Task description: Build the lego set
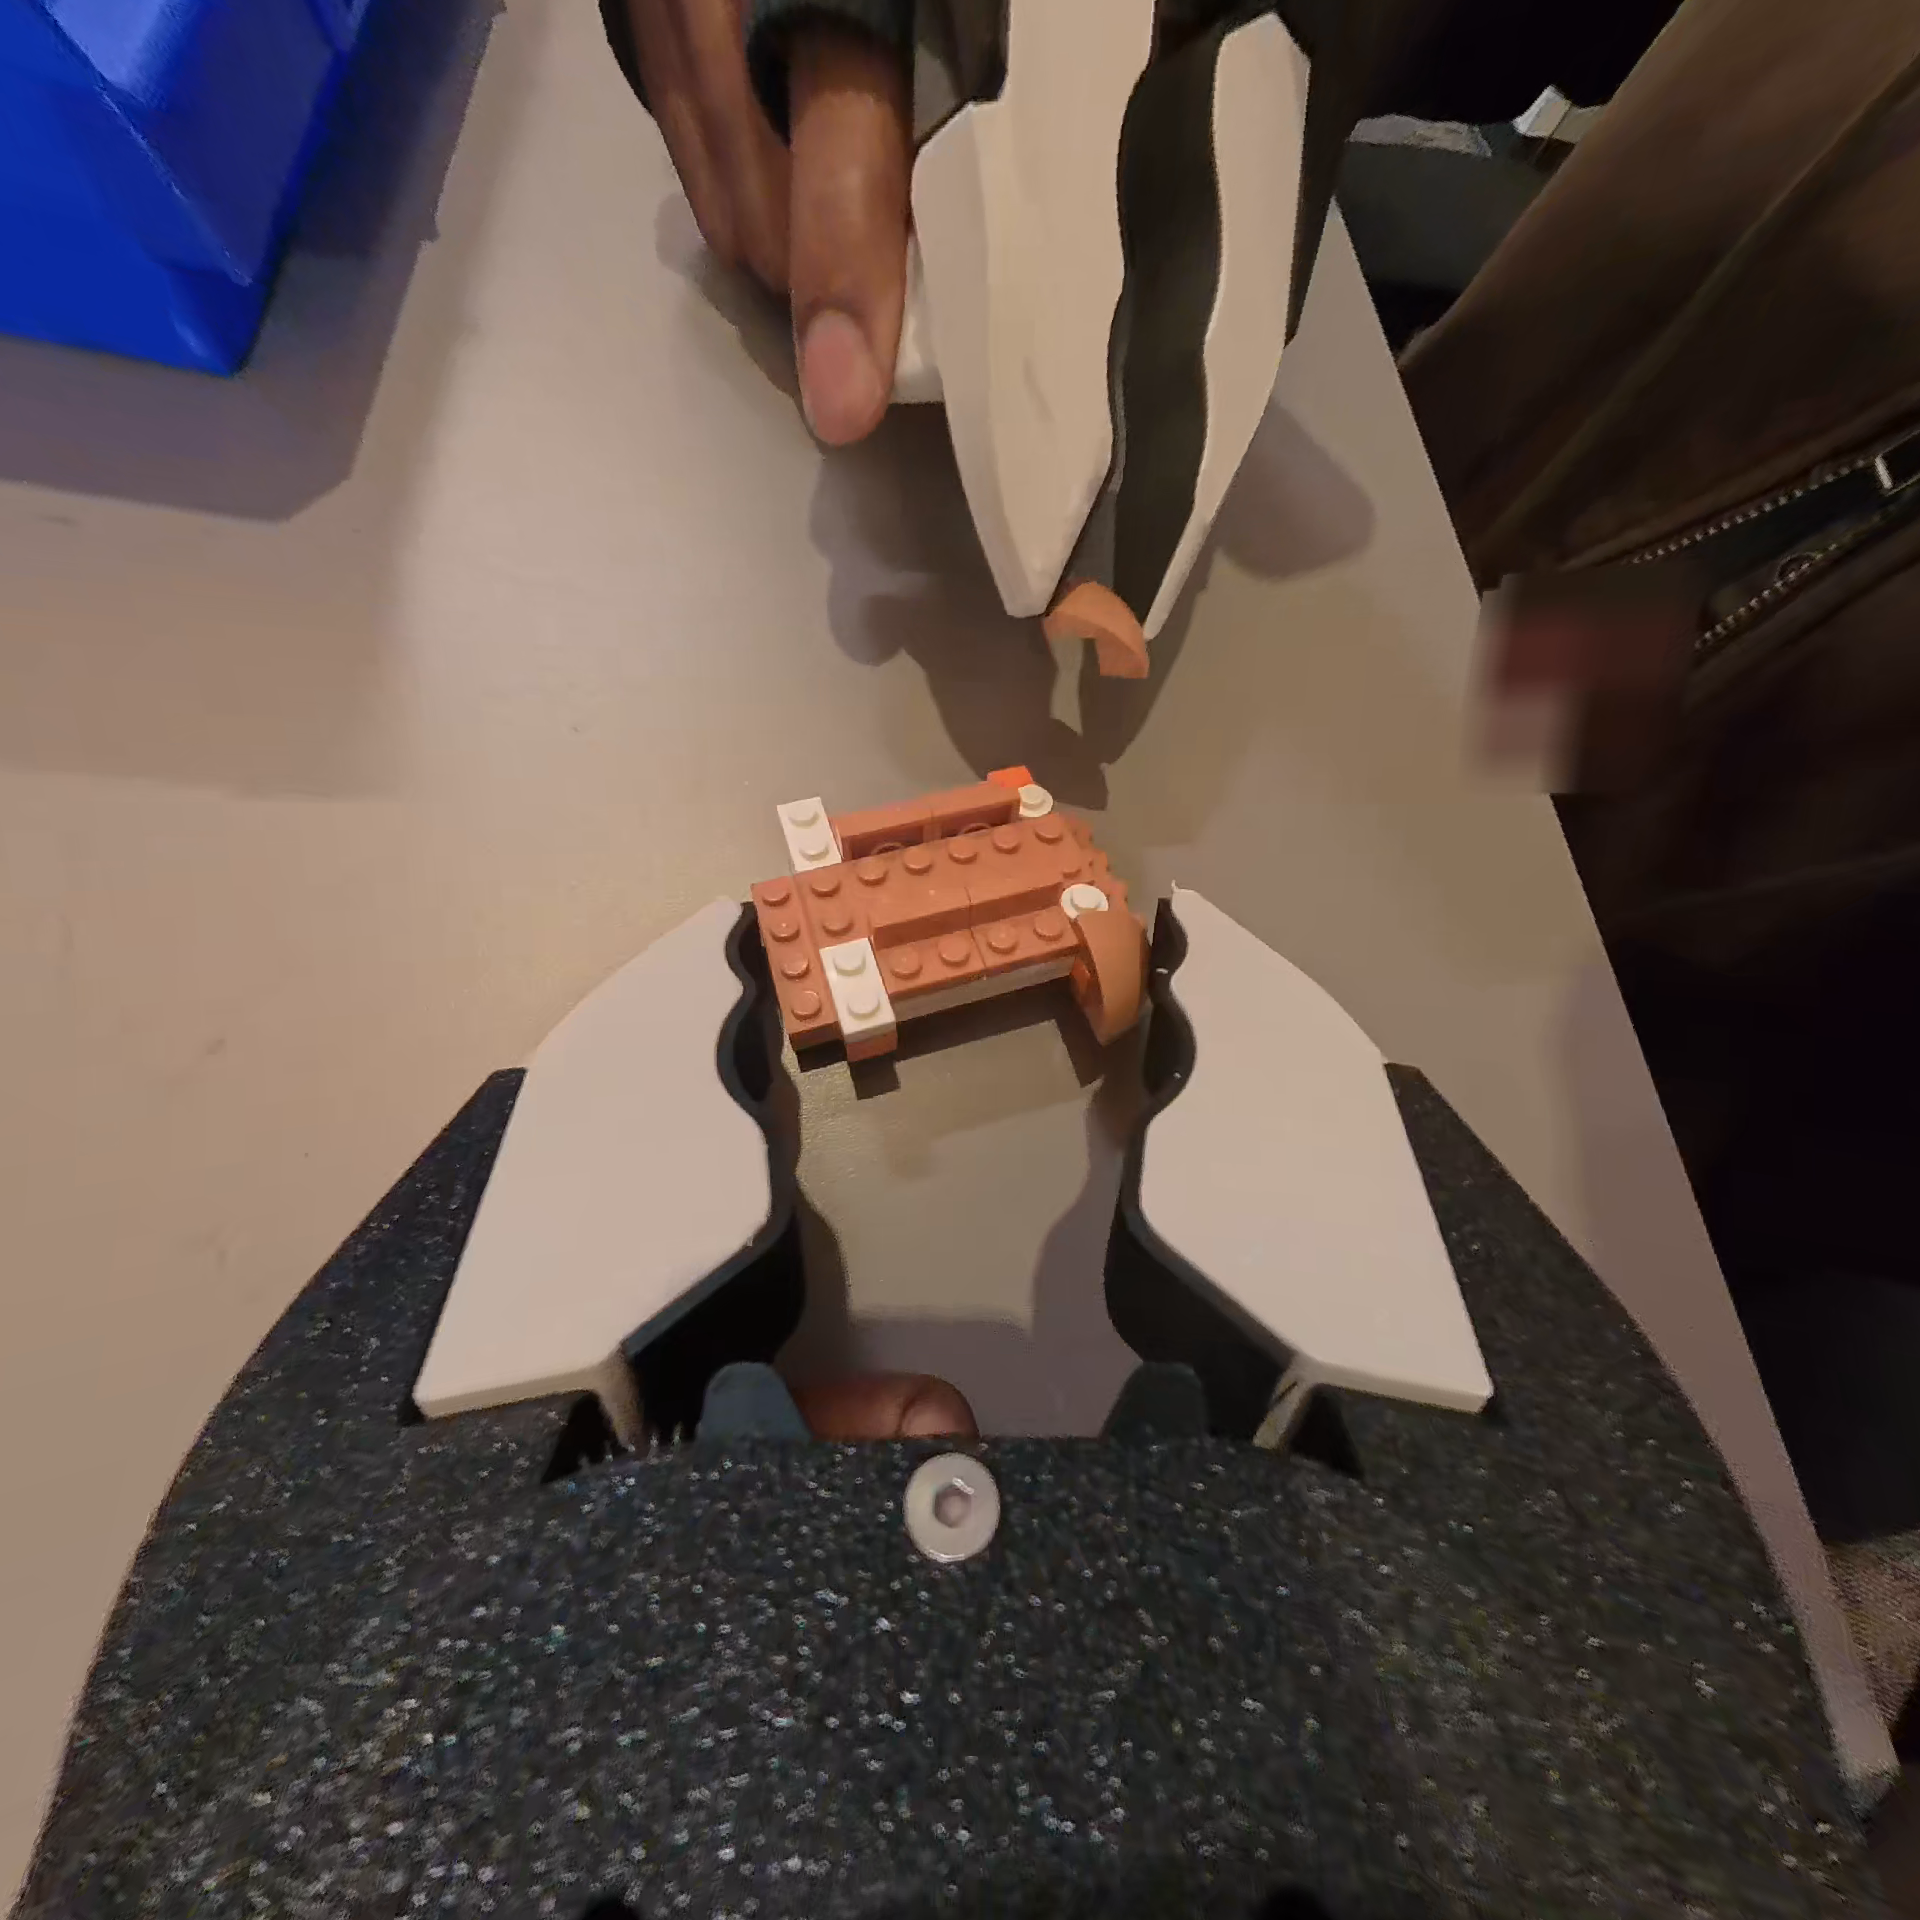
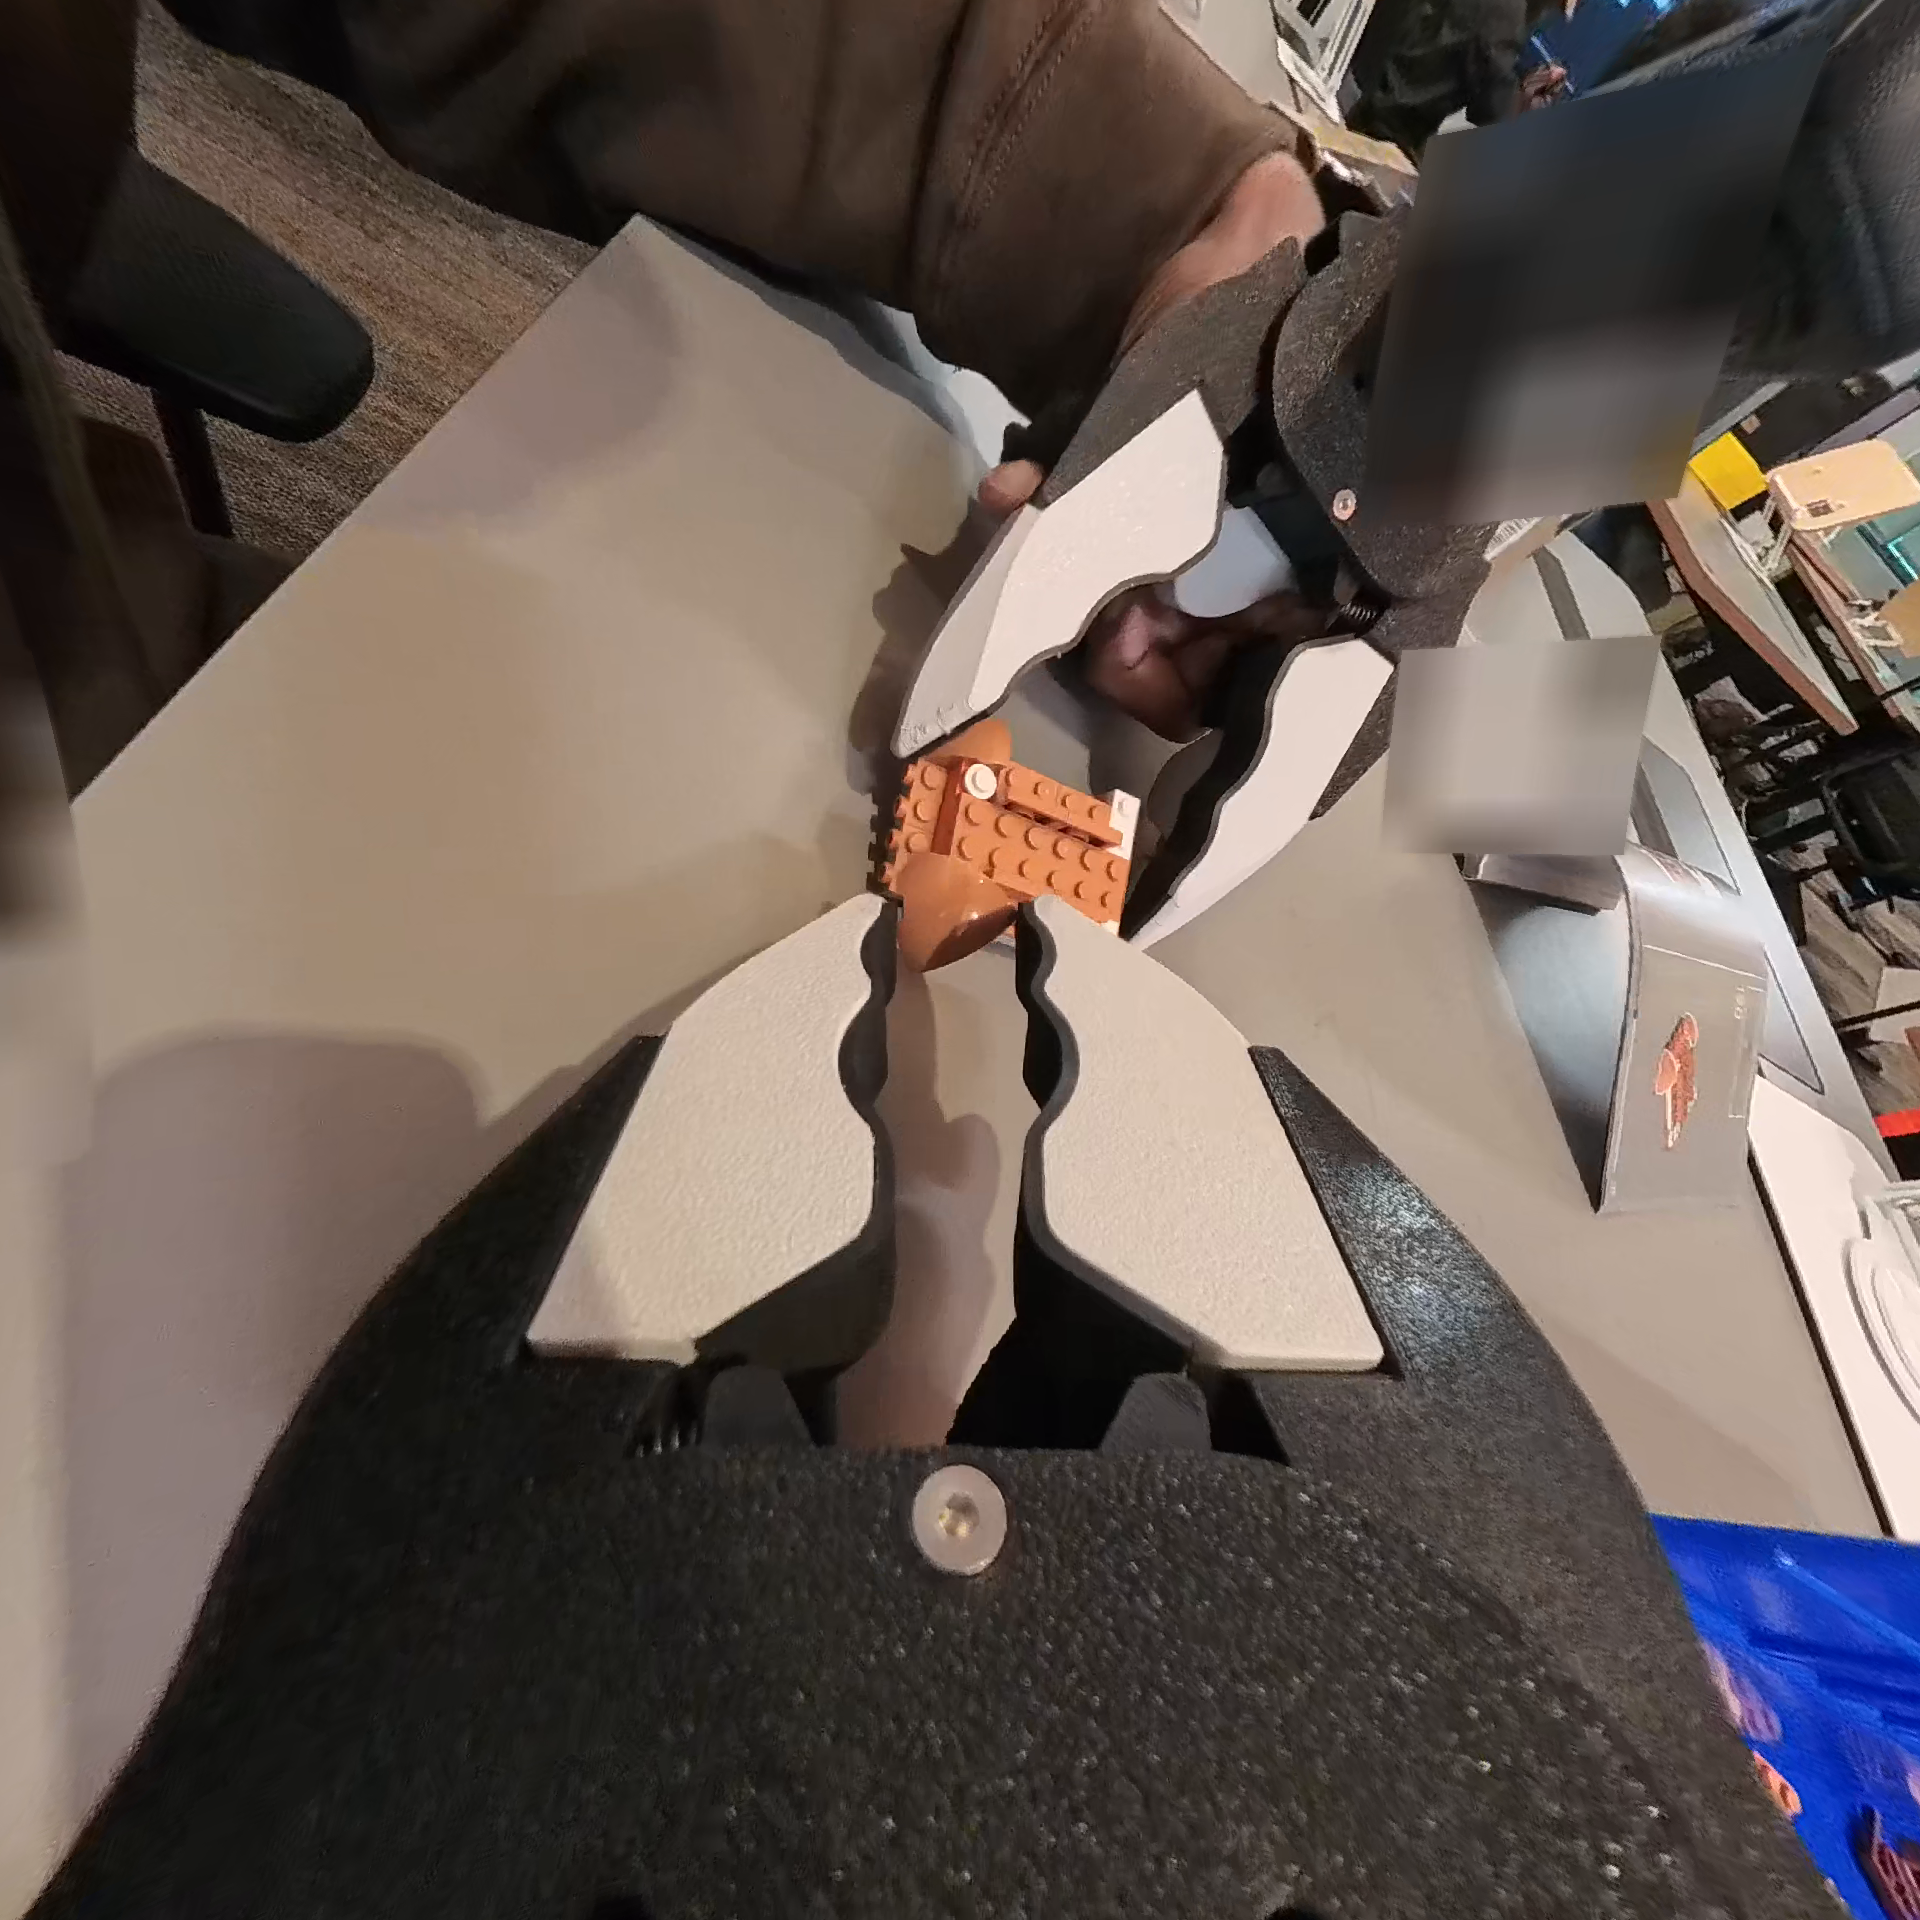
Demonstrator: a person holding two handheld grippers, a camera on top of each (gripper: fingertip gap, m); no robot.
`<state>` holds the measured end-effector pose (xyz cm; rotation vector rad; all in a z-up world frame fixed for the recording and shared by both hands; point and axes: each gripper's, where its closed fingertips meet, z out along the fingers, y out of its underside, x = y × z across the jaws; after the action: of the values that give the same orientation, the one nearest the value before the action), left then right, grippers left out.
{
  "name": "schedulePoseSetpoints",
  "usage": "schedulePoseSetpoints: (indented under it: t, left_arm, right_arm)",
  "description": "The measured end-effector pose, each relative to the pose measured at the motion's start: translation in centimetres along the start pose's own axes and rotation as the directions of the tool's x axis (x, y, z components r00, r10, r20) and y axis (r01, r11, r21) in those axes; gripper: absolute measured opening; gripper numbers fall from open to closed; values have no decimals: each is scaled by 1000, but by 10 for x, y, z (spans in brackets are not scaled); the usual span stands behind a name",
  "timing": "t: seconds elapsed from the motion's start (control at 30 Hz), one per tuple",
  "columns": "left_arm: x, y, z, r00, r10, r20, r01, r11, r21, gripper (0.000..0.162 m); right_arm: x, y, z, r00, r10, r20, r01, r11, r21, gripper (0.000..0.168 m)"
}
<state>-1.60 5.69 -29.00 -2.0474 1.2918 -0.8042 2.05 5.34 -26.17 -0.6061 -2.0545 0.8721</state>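
A brown lego assembly (image 1: 914, 935) with small white pieces and a rounded brown end lies low over the grey table (image 1: 364, 675). My left gripper (image 1: 956, 912) is shut on it, one fingertip on each end. In the right wrist view the assembly (image 2: 1039, 831) sits between the left gripper's (image 2: 1023, 831) fingers. My right gripper (image 2: 954, 916) is shut on a small rounded brown piece (image 2: 951, 925) and holds it just off the assembly's near end. In the left wrist view the right gripper (image 1: 1091, 621) points down with that piece (image 1: 1101, 636) at its tips, beyond the assembly.
A blue bin (image 1: 156, 177) stands at the far left of the table; it also shows in the right wrist view (image 2: 1808, 1714). A folded booklet (image 2: 1683, 1039) stands to the right. The table's edge (image 1: 1558, 935) runs close by the assembly, with a person's brown jacket beyond it. My right fingertips sit around 5 cm from my left ones.
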Motion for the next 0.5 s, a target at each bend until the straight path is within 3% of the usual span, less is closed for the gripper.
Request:
schedulePoseSetpoints:
  t: [0.17,0.3,0.5]
  left_arm:
    - [-1,5,0,999,22,34,-21,999,-31,77]
    - [0,-13,-11,995,-23,102,13,995,99,79]
    - [24,-46,-9,974,-219,50,195,935,298,52]
  right_arm:
    - [-2,2,4,1000,-27,5,27,999,-25,22]
    - [0,-3,4,1000,-28,-4,28,1000,-3,22]
    - [6,-15,-3,998,-42,-52,45,996,70,22]
